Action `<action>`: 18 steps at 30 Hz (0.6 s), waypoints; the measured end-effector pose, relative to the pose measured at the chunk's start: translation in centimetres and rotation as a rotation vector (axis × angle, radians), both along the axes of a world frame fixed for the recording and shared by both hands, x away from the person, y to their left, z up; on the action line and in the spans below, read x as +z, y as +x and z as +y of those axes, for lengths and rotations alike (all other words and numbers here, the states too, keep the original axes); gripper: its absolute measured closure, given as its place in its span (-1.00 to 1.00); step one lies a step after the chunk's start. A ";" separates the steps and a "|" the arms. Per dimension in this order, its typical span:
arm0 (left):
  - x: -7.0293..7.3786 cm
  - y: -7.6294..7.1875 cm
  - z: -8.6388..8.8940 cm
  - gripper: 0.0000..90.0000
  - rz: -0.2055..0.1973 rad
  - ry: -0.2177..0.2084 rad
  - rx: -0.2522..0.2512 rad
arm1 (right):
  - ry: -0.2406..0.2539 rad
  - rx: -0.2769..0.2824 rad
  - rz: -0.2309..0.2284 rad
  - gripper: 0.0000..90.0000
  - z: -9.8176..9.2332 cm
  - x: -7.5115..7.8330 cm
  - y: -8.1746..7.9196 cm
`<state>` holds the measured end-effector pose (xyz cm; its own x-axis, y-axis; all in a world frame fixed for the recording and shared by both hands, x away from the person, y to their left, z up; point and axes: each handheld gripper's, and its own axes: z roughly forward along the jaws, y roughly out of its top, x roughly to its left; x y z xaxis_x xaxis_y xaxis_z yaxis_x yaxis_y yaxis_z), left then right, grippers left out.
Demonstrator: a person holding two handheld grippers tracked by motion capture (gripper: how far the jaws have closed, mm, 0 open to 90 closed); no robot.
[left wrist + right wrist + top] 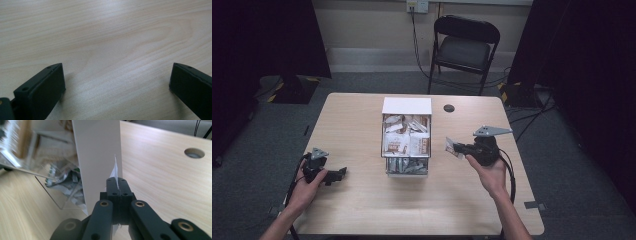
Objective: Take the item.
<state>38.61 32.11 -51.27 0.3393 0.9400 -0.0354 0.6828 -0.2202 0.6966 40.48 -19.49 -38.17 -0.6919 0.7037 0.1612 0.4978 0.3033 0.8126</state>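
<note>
Black jaws of the right gripper [117,181] pressed together on a thin white packet [115,171], seen edge-on and standing up between them. Behind, a white box [98,157] with a clear tray [60,187] of blurred packets at its left. Light wooden table [160,182] underneath, with a round hole [194,152] at upper right.

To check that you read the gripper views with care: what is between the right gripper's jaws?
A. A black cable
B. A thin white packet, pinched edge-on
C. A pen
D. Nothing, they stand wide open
B: in the right gripper view the right gripper is shut on a thin white packet, seen edge-on beside the organizer.
</note>
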 end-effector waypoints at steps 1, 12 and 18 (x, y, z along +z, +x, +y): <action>0.0 0.0 0.0 -1.00 -0.001 0.002 0.000 | -0.006 -0.002 0.004 1.00 0.1 -0.3 0.1; 0.0 0.0 0.0 -1.00 0.000 0.002 -0.001 | -0.032 0.003 0.026 1.00 0.8 -2.4 0.4; 0.0 0.0 0.0 -1.00 0.001 0.002 -0.001 | -0.050 0.006 0.071 1.00 1.1 -4.1 1.0</action>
<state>38.60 32.12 -51.27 0.3404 0.9397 -0.0342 0.6831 -0.2221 0.6957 41.52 -18.44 -42.29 -0.6845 0.7078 0.1746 0.5515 0.3460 0.7590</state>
